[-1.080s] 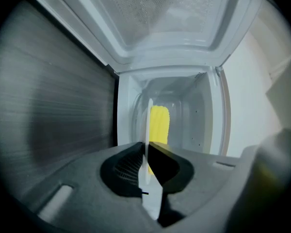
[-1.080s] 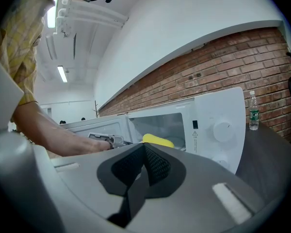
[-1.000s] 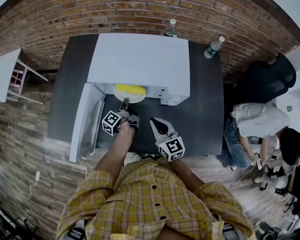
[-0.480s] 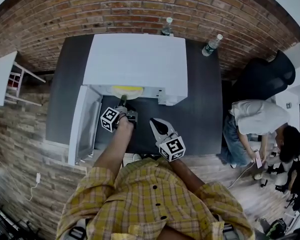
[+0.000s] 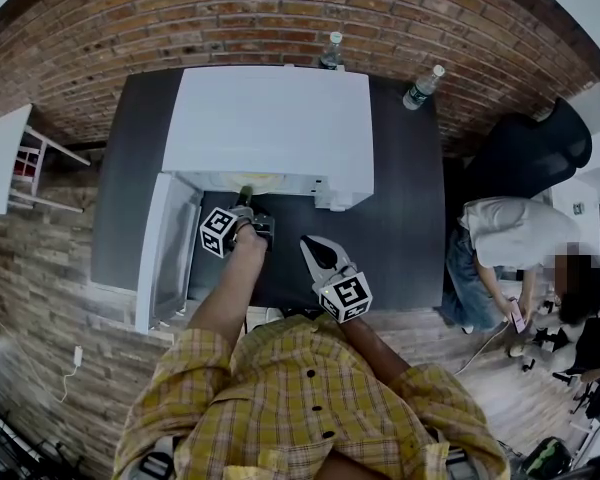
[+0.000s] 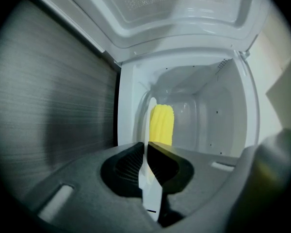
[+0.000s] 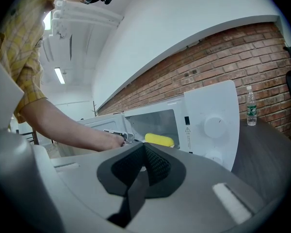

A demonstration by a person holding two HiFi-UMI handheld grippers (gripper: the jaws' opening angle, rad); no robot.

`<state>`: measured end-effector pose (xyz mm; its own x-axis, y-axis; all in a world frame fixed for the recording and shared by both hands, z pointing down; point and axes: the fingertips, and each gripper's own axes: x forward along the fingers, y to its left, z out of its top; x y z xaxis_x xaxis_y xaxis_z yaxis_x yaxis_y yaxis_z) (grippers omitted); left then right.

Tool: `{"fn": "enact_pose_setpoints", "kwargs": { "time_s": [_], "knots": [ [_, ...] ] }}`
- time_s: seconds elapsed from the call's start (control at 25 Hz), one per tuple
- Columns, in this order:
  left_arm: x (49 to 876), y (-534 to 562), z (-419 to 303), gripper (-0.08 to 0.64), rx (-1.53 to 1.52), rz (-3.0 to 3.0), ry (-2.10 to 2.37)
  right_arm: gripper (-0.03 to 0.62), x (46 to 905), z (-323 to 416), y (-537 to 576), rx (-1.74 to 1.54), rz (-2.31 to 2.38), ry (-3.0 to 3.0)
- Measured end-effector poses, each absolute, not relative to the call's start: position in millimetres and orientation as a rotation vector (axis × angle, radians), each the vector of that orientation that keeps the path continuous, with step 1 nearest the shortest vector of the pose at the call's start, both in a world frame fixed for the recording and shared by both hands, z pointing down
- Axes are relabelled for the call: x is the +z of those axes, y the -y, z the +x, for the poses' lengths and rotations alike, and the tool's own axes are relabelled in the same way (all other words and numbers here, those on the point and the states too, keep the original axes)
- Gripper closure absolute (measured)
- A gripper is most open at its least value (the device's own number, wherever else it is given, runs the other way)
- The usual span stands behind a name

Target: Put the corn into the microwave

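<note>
My right claw (image 7: 144, 147) sits clenched and empty before the microwave (image 7: 208, 125). My left claw (image 6: 146, 144), jaws just closing, pinches the white plate (image 6: 151, 191) by its rim; the corn (image 6: 161, 124) rests on it inside the microwave.

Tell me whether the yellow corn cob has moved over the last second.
Yes. The yellow corn cob has gone deeper into the white microwave; only a sliver shows past its front edge.

Brick wall (image 5: 280, 18) across top. Dark table (image 5: 410, 218) centre; two bottles (image 5: 424, 86) at its far edge. White stand (image 5: 0, 153) upper left, black chair (image 5: 525, 158) right. Plank floor (image 5: 40, 298) lower left.
</note>
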<state>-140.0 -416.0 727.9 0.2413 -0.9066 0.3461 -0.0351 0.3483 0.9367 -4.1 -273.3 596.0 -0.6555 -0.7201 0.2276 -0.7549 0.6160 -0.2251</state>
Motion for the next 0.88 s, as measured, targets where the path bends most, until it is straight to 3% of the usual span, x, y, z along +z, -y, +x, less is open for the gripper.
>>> {"fn": "enact_pose_setpoints", "kwargs": {
  "time_s": [0.52,0.72,0.88],
  "knots": [
    [728.7,417.8,-140.8,0.532,-0.690,1.040,1.206,0.589,597.1,-4.6,272.5,0.456,1.229,2.726],
    [729.3,412.4,-138.3,0.454,-0.724,1.036,1.149,0.589,597.0,-3.9,271.8,0.459,1.226,2.730],
    [726.0,408.0,-137.1,0.448,-0.736,1.069,1.099,0.589,594.2,-5.9,271.7,0.445,1.225,2.739]
  ]
}}
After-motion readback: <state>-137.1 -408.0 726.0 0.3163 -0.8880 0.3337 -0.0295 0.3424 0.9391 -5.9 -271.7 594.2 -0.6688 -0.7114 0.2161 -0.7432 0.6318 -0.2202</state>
